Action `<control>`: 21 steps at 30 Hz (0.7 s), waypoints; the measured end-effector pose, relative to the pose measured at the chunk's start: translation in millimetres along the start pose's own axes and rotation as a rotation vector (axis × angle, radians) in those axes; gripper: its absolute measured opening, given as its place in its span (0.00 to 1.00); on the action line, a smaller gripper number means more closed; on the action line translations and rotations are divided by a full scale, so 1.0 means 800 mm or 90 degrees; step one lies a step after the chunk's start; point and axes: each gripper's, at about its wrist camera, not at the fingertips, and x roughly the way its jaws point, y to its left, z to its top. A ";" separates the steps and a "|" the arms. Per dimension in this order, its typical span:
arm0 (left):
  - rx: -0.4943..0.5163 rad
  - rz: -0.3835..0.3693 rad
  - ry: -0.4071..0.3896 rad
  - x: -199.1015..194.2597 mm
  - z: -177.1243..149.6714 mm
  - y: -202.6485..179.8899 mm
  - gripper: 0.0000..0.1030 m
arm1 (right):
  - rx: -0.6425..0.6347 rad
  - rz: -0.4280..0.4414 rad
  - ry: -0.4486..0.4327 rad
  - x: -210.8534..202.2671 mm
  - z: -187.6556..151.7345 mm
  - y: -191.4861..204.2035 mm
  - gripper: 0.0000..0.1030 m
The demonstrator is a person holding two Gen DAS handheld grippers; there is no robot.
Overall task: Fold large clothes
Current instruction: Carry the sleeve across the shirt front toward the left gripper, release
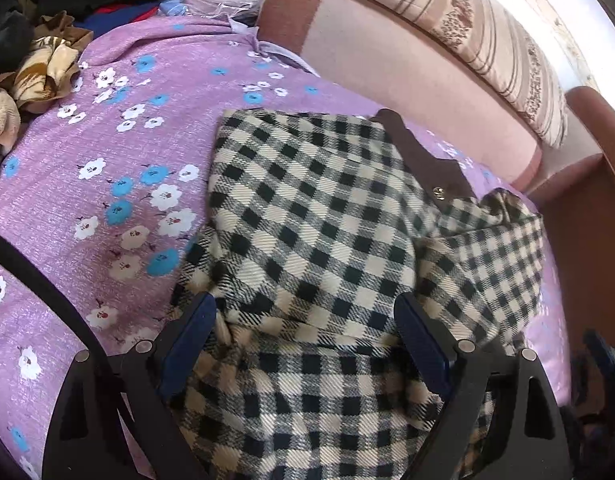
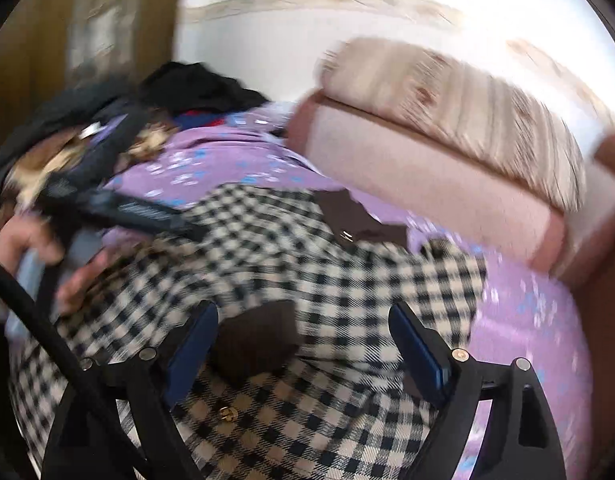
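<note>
Left and right wrist views. The checked coat (image 1: 307, 216), woven in black and cream with a dark brown collar (image 1: 423, 152), lay partly folded on a bed covered by a lilac sheet (image 1: 119, 92) printed with white and blue flowers. The left hand-held gripper (image 1: 305, 312) hovered over the near part of the coat with its jaws spread wide; the checked cloth filled the gap between the blue pads (image 1: 191, 328), but neither pad pressed on it. The right hand-held gripper (image 2: 303, 320) likewise stood wide apart above the coat, nothing clamped; a dark brown patch of the garment (image 2: 255, 340) and a gold button (image 2: 227, 414) lay between and just below its fingers. The right view was blurred by motion. In it, at the left edge, the person's hand (image 2: 35, 248) held the other gripper, which reached over the coat's far edge.

A sleeve or flap of the coat (image 1: 503, 240) was turned out toward the bed's right side. Beyond the sheet ran a pink padded sofa back (image 1: 407, 68) carrying a striped, patterned cushion (image 1: 475, 24). A heap of other clothes (image 1: 39, 40), black, blue, red and tan, lay at the far left of the bed. A pale wall (image 2: 267, 32) rose behind.
</note>
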 end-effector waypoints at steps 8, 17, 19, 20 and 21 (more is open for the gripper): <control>-0.020 0.027 -0.016 -0.013 0.011 0.019 0.87 | 0.201 0.164 0.153 0.105 -0.007 -0.034 0.86; -0.084 -0.048 -0.011 -0.027 0.031 0.053 0.87 | 0.073 0.399 0.122 0.077 0.025 0.100 0.81; -0.082 -0.077 0.001 -0.027 0.028 0.048 0.87 | 0.049 0.386 0.116 0.059 0.021 0.100 0.81; -0.072 -0.089 0.005 -0.028 0.026 0.042 0.87 | 0.049 0.378 0.112 0.048 0.017 0.092 0.81; -0.064 -0.094 0.008 -0.028 0.024 0.037 0.87 | 0.053 0.372 0.108 0.043 0.014 0.086 0.84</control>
